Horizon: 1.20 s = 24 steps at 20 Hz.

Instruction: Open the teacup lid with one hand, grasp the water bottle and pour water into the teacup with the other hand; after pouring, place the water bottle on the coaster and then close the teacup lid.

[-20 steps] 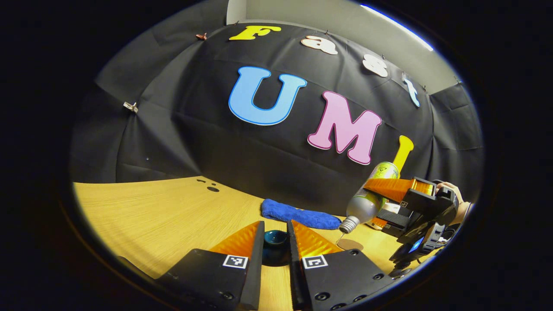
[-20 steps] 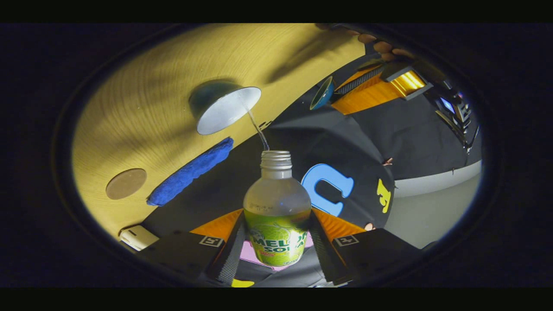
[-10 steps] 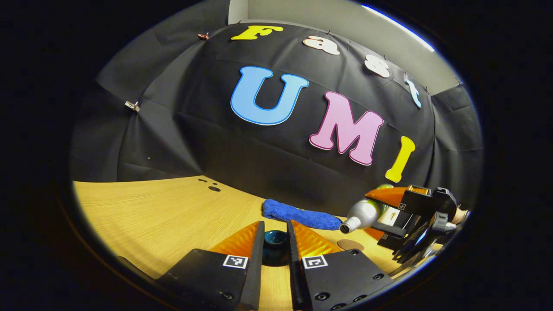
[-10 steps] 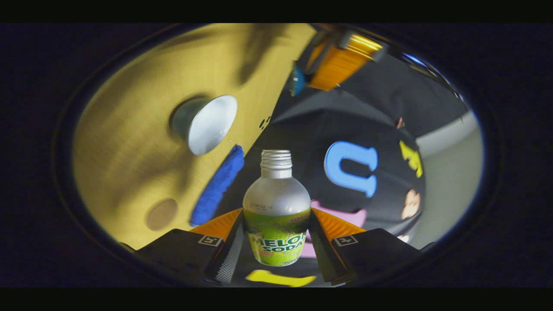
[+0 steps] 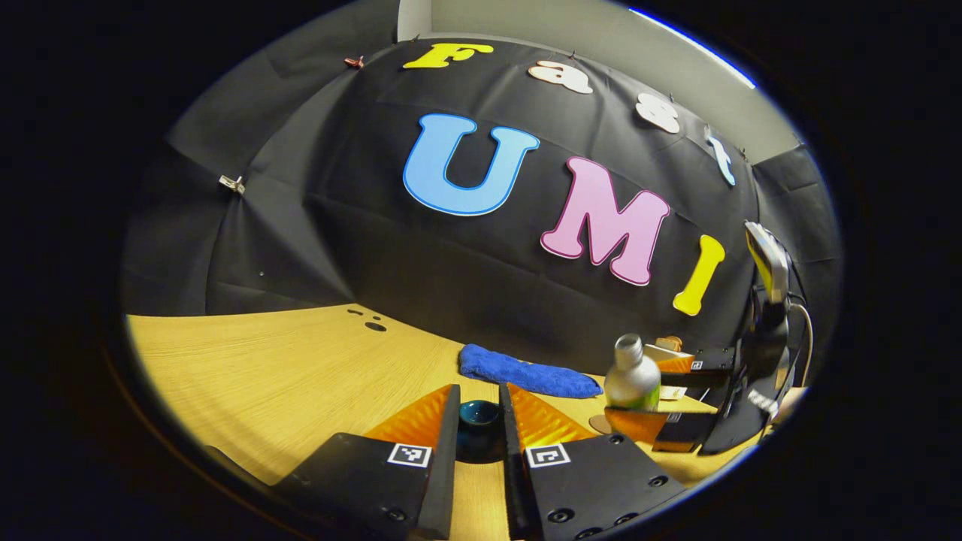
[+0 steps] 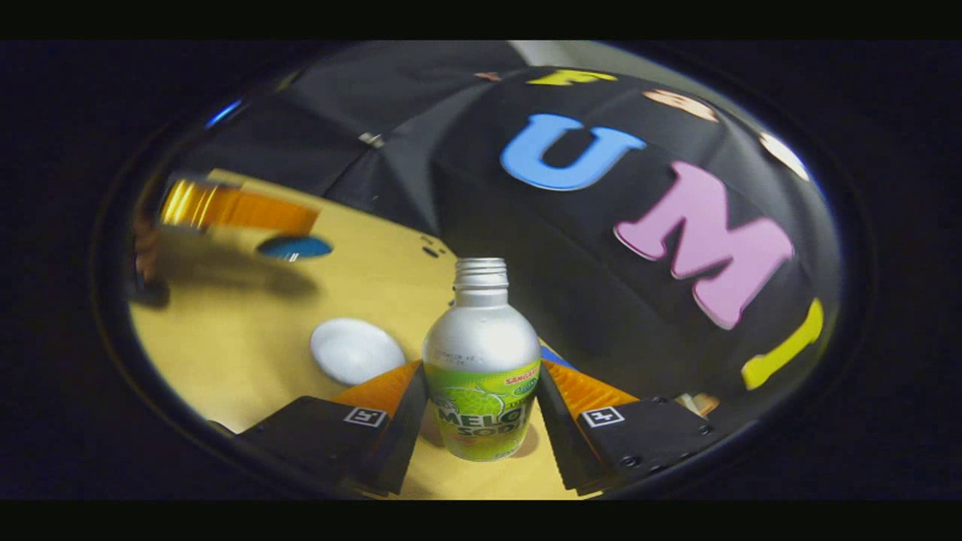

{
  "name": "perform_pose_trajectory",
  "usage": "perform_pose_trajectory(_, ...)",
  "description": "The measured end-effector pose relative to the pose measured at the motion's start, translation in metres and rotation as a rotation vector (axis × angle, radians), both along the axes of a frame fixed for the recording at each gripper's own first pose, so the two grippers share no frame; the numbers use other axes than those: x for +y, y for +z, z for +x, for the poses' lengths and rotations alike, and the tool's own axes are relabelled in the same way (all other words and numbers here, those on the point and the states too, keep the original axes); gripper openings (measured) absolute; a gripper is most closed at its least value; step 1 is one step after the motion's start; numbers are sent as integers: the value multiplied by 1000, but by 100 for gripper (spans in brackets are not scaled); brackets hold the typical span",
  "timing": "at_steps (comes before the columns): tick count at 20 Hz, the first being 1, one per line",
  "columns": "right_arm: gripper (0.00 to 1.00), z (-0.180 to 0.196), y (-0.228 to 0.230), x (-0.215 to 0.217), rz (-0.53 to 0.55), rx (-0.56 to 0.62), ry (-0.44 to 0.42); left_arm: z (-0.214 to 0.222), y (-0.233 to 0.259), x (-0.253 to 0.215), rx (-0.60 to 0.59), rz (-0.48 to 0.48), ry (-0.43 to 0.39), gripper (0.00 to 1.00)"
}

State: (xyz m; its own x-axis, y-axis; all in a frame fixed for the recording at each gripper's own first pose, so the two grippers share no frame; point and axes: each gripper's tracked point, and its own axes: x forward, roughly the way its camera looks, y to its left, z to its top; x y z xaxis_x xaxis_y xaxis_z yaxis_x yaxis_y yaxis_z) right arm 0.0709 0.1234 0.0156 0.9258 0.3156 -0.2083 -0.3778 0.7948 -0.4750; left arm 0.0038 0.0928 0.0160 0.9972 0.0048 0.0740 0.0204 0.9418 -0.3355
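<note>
Water bottle (image 6: pixel 481 361) being set on the coaster (image 5: pixel 599 423).
It is pinched upright by the right hand-held gripper (image 6: pixel 481 421); the teacup lid (image 5: pixel 479 415) is pinched by the left hand-held gripper (image 5: pixel 479 421). Release is judged next.

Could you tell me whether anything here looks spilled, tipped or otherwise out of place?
Nothing stands out. The water bottle is upright in the right gripper, the teacup stands open on a dry-looking table, the blue cloth lies by the wall, and the left gripper holds the lid.
</note>
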Motion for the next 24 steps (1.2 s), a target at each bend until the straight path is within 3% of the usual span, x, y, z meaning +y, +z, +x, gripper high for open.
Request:
perform_pose_trajectory(3, 78, 7, 27, -21, 269, -29, -48, -1, -1, 0, 3, 3, 1, 31)
perform_pose_trajectory(8, 78, 19, 14, -66, 442, -33, -95, -1, -2, -1, 6, 10, 3, 31)
perform_pose_trajectory(16, 78, 62, -42, -117, 532, 88, -221, 0, -2, -2, 11, 15, 3, 31)
perform_pose_trajectory(24, 78, 69, -52, -126, 538, 82, -224, 0, -3, -2, 15, 17, 4, 31)
